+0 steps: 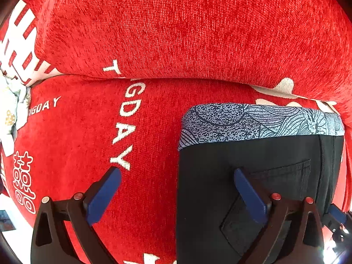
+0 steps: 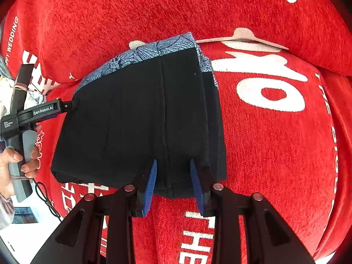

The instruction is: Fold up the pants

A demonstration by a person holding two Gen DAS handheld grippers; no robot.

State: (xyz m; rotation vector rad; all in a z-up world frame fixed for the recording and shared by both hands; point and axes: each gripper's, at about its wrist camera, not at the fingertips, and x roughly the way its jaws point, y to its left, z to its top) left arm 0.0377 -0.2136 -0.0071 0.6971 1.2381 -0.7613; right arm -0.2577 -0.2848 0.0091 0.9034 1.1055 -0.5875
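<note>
Black pants [image 2: 136,121] with a blue-grey patterned waistband [image 2: 140,55] lie folded in a thick stack on the red cover [image 2: 275,154]. My right gripper [image 2: 173,165] straddles the stack's near edge, shut on the folded cloth that fills the gap between its blue pads [image 2: 150,182]. In the left wrist view my left gripper [image 1: 176,171] stands wide open and holds nothing. One of its fingers [image 1: 248,198] hovers over the pants [image 1: 220,165] by a back pocket [image 1: 286,176], the other over bare red cover [image 1: 154,132]. A person's hand [image 2: 13,160] holds that gripper's handle at the left.
The red plush cover with white lettering drapes a seat and a backrest [image 1: 187,22], which meet in a crease just behind the waistband [image 1: 253,118]. A pale flowered cloth [image 1: 11,110] lies at the far left. A thin black cable [image 2: 46,200] dangles under the hand.
</note>
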